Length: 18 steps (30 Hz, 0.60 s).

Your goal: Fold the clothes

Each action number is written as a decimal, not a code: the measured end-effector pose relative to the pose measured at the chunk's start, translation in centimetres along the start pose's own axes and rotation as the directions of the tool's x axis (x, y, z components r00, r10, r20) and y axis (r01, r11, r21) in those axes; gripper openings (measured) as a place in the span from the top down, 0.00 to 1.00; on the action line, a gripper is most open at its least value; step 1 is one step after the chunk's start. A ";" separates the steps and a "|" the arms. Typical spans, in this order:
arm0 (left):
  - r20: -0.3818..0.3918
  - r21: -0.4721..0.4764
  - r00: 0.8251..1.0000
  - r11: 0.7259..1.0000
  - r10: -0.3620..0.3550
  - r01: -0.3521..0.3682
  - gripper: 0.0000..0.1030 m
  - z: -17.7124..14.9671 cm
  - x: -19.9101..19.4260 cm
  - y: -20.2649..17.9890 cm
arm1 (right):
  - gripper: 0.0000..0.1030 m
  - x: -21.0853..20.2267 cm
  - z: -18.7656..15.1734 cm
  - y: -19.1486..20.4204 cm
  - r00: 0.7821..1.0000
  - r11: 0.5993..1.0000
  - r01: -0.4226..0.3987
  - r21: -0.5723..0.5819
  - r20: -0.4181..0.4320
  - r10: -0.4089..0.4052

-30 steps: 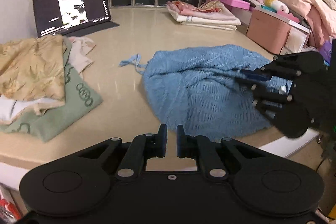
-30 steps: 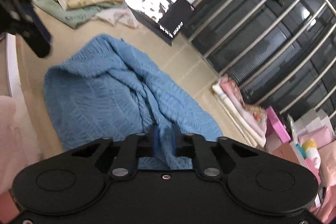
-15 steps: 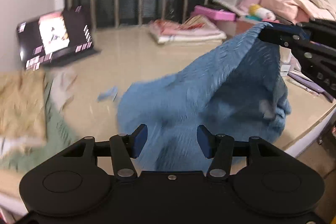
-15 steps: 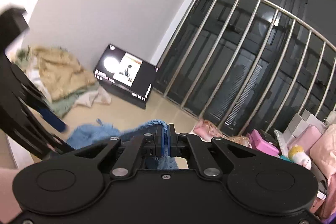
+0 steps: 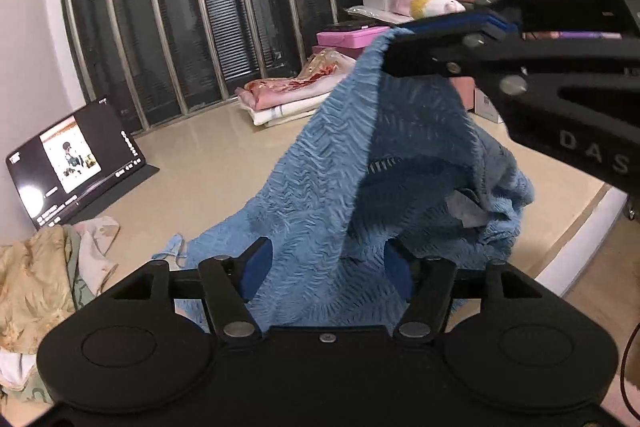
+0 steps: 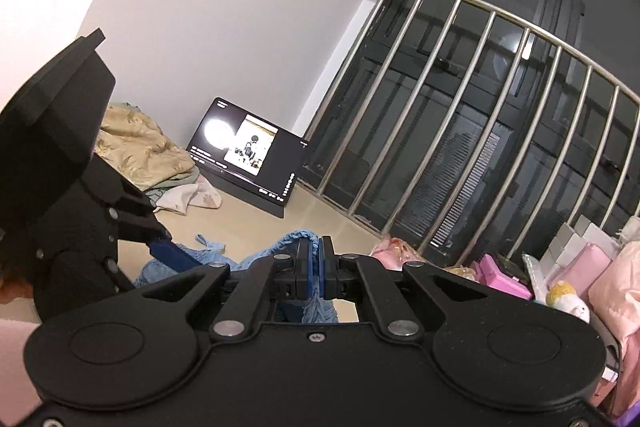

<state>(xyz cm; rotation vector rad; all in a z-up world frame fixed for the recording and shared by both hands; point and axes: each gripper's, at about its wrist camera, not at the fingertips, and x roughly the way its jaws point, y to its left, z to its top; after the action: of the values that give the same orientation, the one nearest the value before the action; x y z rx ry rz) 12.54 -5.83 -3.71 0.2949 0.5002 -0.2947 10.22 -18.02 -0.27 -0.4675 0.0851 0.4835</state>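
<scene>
Right gripper [image 6: 315, 263] is pinching the blue top [image 5: 340, 163] by an edge, lifting it half off the surface [image 5: 208, 143]. Left gripper [image 5: 328, 267] jaws are opening around hanging fabric; probably best grabbing an edge, not bunched cloth.

Black tongs [image 5: 327, 271], blue pads [image 5: 256, 269], silver screws.

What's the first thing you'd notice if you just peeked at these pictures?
A crinkly blue garment hangs like a tent in the middle, pinched at its peak by the right gripper. The left gripper is opening around its lower folds, pads not pressing. At the left, a lit tablet stands before the metal railing.
</scene>
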 end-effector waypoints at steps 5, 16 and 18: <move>0.006 0.009 1.000 0.999 0.030 -0.031 0.41 0.1 0.4 -0.1 | 0.98 -0.2 -0.1 0.3 1.000 1.000 -0.002 0.005 -0.002 0.002; 0.023 0.104 0.996 0.991 0.084 -0.086 0.41 -0.6 0.0 -1.8 | 0.98 -0.6 -0.6 0.8 1.000 1.000 0.004 0.028 -0.018 -0.003; 0.023 0.121 0.995 0.988 0.096 -0.098 0.41 -0.9 0.1 -2.3 | 0.98 -0.9 -0.8 0.8 1.000 0.999 0.013 0.040 -0.028 -0.012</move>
<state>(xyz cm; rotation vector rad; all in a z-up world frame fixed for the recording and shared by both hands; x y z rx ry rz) 11.44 -7.66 -4.98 0.4340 0.4500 -0.2330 9.12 -18.14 -1.19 -0.4356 0.1183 0.4624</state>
